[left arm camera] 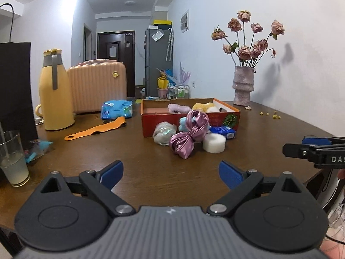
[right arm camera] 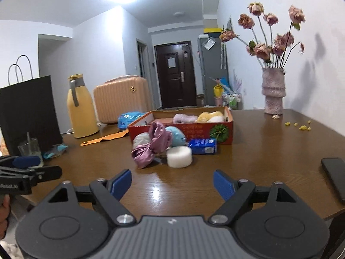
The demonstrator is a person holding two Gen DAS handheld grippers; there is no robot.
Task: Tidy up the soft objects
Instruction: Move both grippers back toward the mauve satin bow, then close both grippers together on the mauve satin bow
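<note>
Inside, the red box [left arm camera: 189,122] holds lilac, yellow and white soft pieces; the satin scrunchie [left arm camera: 188,137] and white sponge [left arm camera: 214,142] lie outside at 6 o'clock. Both the left gripper [left arm camera: 171,173] and right gripper [right arm camera: 172,183] gape wide, empty. Only the right view shows a phone [right arm camera: 335,176].

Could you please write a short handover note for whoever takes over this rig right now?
Left claw: open, nothing in it, short of the pile.
Right claw: open, nothing in it, alongside the left.
Red box on the table: already holds a lilac fluffy piece and a yellow soft item.
Still outside, in front of the box: pink satin bow, white foam round, grey mesh puff, light blue soft piece, blue tissue pack.
Left to do: move the soft things from the pile into the box.
</note>
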